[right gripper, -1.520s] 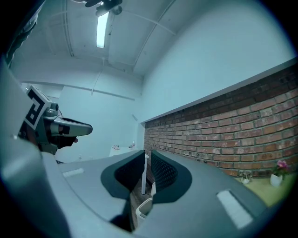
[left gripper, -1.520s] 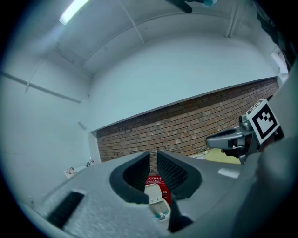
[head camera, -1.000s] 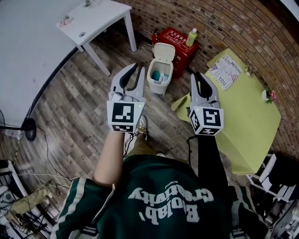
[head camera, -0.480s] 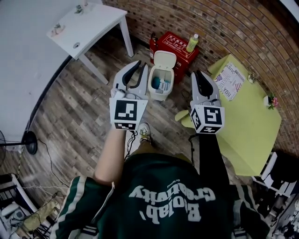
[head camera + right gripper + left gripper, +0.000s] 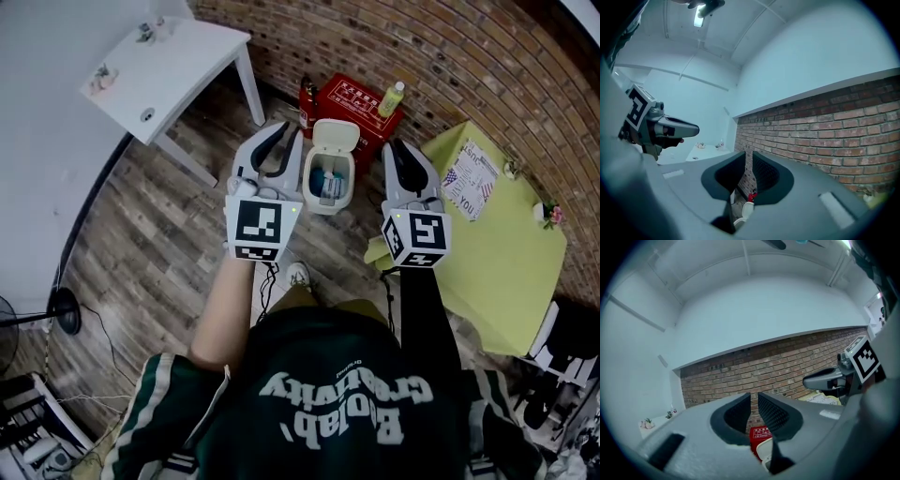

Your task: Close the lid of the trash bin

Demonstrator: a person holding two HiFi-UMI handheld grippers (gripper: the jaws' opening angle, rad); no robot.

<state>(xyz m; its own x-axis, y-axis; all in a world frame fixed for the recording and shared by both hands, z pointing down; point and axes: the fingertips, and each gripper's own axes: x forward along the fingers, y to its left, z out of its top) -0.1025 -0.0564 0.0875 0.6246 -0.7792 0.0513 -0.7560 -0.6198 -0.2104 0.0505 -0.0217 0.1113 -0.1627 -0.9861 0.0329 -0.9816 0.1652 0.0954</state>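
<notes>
**Both tongs empty and barely open, the open trash bin on the floor beyond them**

The left tongs stand a narrow gap apart with nothing between the pads; the right tongs show the same slim gap, holding and touching nothing; in the head view the white trash bin stands on the wooden floor between the two, its lid raised; blue and white things lie inside, too small to name; just behind it a red box sits against the brick wall, a yellow-green bottle on top; in both gripper views the tongs' own bodies hide most of the bin.
</notes>
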